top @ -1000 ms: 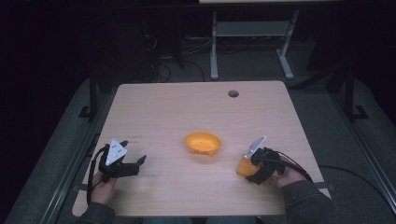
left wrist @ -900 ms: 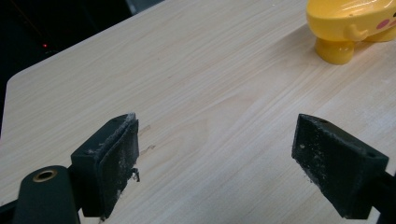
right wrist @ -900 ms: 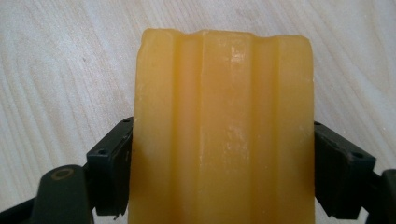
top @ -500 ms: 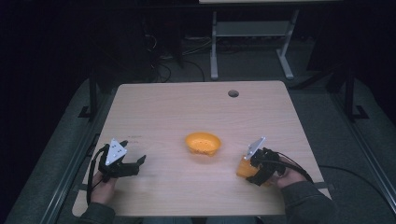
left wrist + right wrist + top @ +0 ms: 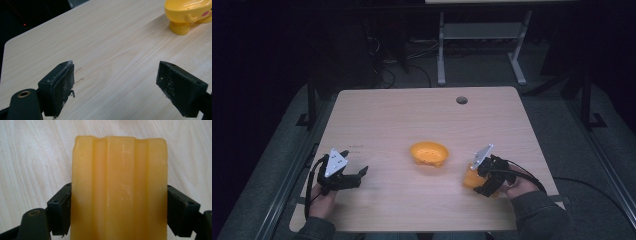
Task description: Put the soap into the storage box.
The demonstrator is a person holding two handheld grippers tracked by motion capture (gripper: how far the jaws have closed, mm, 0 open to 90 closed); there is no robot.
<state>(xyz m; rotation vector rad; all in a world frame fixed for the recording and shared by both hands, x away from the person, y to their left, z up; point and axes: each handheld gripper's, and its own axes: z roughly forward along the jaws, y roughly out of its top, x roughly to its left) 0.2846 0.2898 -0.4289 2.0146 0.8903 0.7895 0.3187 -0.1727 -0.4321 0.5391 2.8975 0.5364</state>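
A pale wood-grain counter (image 5: pixel 392 120) takes up the middle of the high view, with a small dark round hole (image 5: pixel 462 100) near its upper right edge. Just below the centre of that frame stands a yellow-orange soap dish (image 5: pixel 429 153), a shallow bowl on short stubby feet; in the left gripper view it sits at the upper right, with a pink cheek mark on its side. At the lower right of the high view, the right gripper (image 5: pixel 482 182) pinches an orange bar of soap (image 5: pixel 471 176), low over the counter and a little apart from the dish. In the right gripper view the soap (image 5: pixel 119 190) fills the space between the two jaws, which press its long sides near the lower end. The left gripper (image 5: pixel 354 176), at the lower left of the high view, rests on the counter with its jaws spread wide and nothing between them. The likely next step is carrying the bar to the dish. Soap is slick, and the hold sits near one end, so the bar could pivot or slide out mid-carry; a tilted release could tip the light dish.
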